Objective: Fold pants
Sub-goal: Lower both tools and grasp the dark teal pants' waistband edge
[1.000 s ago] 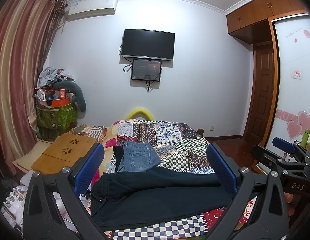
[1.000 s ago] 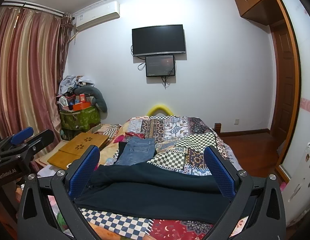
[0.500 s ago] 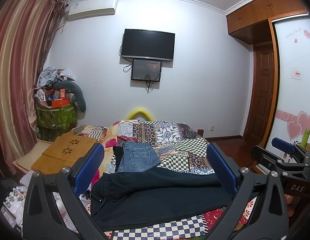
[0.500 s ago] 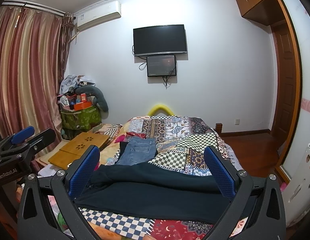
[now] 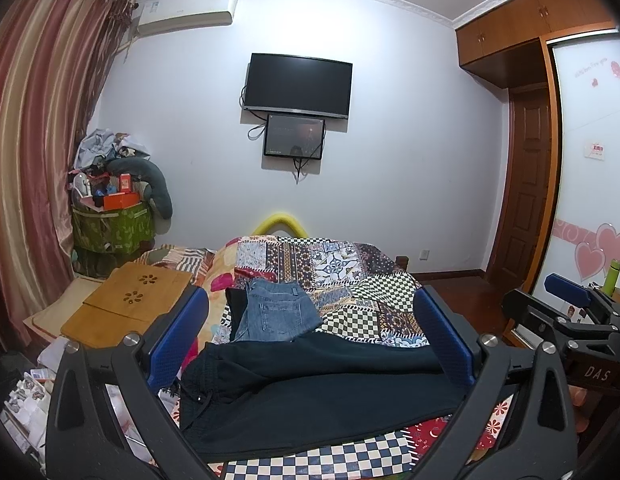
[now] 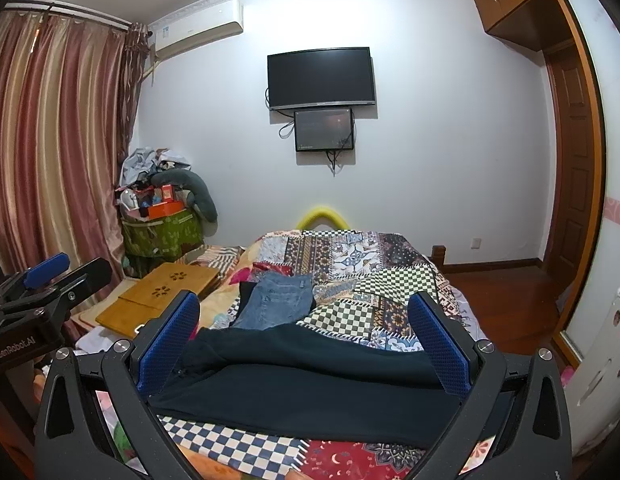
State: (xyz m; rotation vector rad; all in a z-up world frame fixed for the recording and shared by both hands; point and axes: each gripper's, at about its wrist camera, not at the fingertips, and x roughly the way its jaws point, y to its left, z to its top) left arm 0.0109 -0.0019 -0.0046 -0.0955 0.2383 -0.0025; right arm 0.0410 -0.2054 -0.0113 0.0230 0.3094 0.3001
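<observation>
**Dark pants lie crosswise, both grippers poised above**

A pair of dark pants (image 5: 310, 392) is spread across the near end of a patchwork bed (image 5: 350, 280), filling the lower centre of both wrist views. Their long axis runs left to right across the frame, square to the line of the gripper fingers. The waistband, with a drawstring, sits bunched at lower left in the left wrist view, and the legs stretch toward the right edge. A pair of folded jeans (image 5: 273, 312) rests just beyond, touching or overlapping the far edge of the dark pair.

The left gripper (image 5: 310, 340) is spread wide with nothing between its blue pads, and the right gripper (image 6: 305, 344) is likewise released and empty. Both hang clear of the fabric, pointing down the bed toward a wall-mounted TV (image 5: 297, 84). Each tool shows at the other's frame edge, placing them side by side.

No fold looks started on the dark pair. Because the garment lies sideways to both tools, the left gripper appears nearer the waistband and the right nearer the leg ends. That split would likely decide which end each one takes. Exact height above the cloth cannot be told.
</observation>
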